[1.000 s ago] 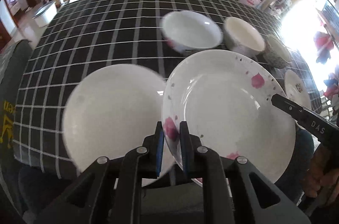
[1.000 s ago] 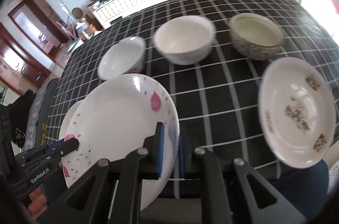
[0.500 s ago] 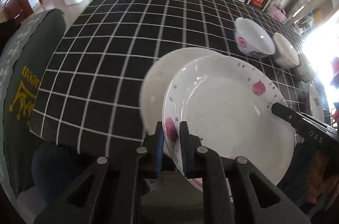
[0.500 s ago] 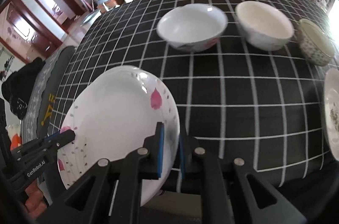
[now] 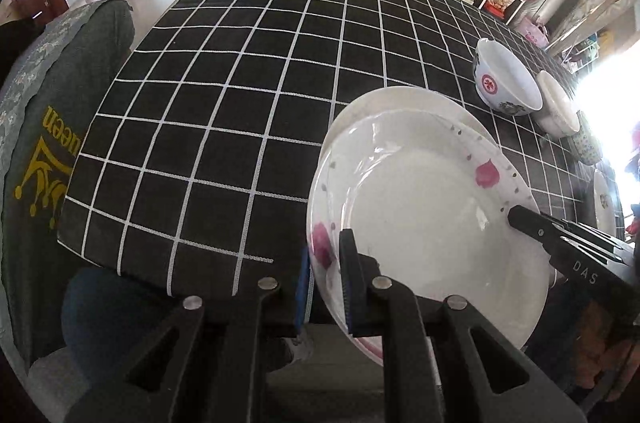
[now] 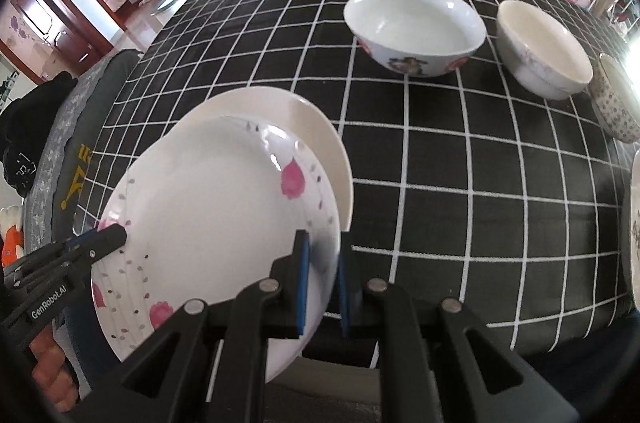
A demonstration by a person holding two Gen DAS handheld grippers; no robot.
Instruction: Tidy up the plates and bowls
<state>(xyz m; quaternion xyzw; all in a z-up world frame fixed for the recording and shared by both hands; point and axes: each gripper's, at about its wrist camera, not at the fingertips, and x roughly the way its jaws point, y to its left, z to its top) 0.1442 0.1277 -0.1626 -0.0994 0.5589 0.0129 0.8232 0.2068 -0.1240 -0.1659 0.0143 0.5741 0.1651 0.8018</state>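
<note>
Two claws pinch the pink-flower plate (image 5: 424, 223): left claw (image 5: 325, 287) reads "GenRobot.AI", right claw (image 6: 322, 281) reads "DAS". Counter (image 5: 240, 103) edge is near.

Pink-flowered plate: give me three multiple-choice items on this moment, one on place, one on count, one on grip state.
1. Where is the pink-flowered plate?
A. Over the plain white plate
B. Inside a bowl
C. On the floor

2. How many bowls show in the right wrist view?
A. One
B. Three
C. Five

3. How is the plate held?
A. By the left gripper alone
B. By neither gripper
C. By both, the right gripper too

Key: 1 A, the plain rim shows just behind it; whether they touch is unclear. 2 B, the flowered bowl, the cream bowl and the speckled bowl stand in a row. 3 C, each pair of jaws clamps the rim at opposite sides.
</note>
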